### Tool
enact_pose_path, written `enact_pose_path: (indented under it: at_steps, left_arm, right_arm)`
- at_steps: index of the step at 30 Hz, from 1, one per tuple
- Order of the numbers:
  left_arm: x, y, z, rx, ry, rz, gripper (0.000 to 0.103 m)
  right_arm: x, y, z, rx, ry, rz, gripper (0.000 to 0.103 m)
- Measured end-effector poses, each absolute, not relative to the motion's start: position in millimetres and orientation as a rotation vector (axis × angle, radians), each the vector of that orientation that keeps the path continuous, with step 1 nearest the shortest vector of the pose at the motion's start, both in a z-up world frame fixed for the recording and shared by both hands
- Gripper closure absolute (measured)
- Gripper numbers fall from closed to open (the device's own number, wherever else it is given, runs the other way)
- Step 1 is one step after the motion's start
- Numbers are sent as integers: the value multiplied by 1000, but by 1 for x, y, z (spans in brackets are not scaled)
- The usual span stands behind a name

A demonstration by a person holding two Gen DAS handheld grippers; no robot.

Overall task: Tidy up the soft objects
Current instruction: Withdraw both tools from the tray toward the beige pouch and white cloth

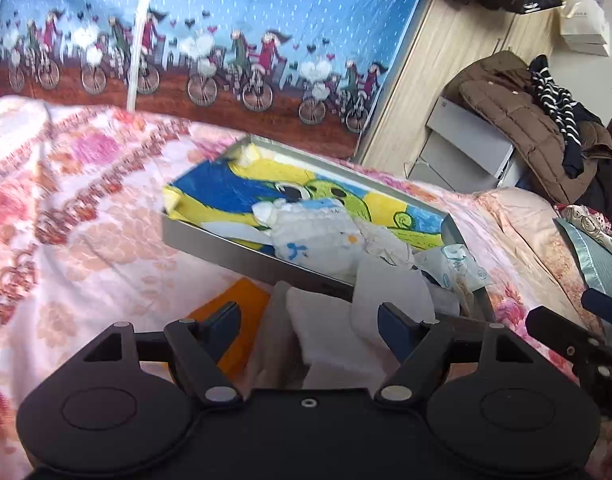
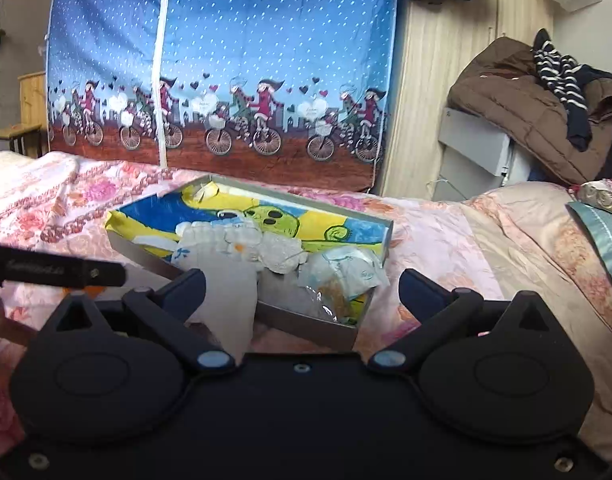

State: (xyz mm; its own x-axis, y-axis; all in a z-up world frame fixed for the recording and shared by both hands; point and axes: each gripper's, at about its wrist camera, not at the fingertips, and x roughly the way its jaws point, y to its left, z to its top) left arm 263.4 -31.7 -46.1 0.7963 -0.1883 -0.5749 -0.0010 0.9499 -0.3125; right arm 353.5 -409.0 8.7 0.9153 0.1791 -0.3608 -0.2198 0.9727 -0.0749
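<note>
A shallow grey box (image 1: 241, 252) (image 2: 306, 322) lies on the pink floral bedspread. It holds a blue and yellow cartoon towel (image 1: 233, 192) (image 2: 209, 208), white diapers (image 1: 318, 236) (image 2: 245, 244) and a plastic-wrapped pack (image 1: 454, 264) (image 2: 346, 272). My left gripper (image 1: 310, 320) is open just before the box's near edge, with a white cloth (image 1: 330, 332) lying between its fingers. My right gripper (image 2: 301, 284) is open and wide, over the box's near end. A pale cloth (image 2: 233, 304) hangs by its left finger (image 2: 185, 284).
An orange flat item (image 1: 241, 320) lies under the left gripper. A blue printed tent wall (image 2: 225, 80) stands behind the bed. A chair with brown coats (image 2: 538, 108) is at the right. A teal-edged pillow (image 2: 606, 240) lies at the far right.
</note>
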Motion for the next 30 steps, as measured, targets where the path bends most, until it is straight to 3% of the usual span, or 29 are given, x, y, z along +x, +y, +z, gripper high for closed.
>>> enact_pose_path:
  at_steps: [9,19,30]
  left_arm:
    - [196,-20,-29,-152,527,-94,20]
    - [117,8,-15,-55,502,-57,13]
    - [88,22,-25,-53,520,-22,8]
  right_arm:
    - [288,-413,11,-2,275,179,0]
    - [225,-386,6,-5,304,242,0]
    - [225,-359,-14,-88,380,308,0]
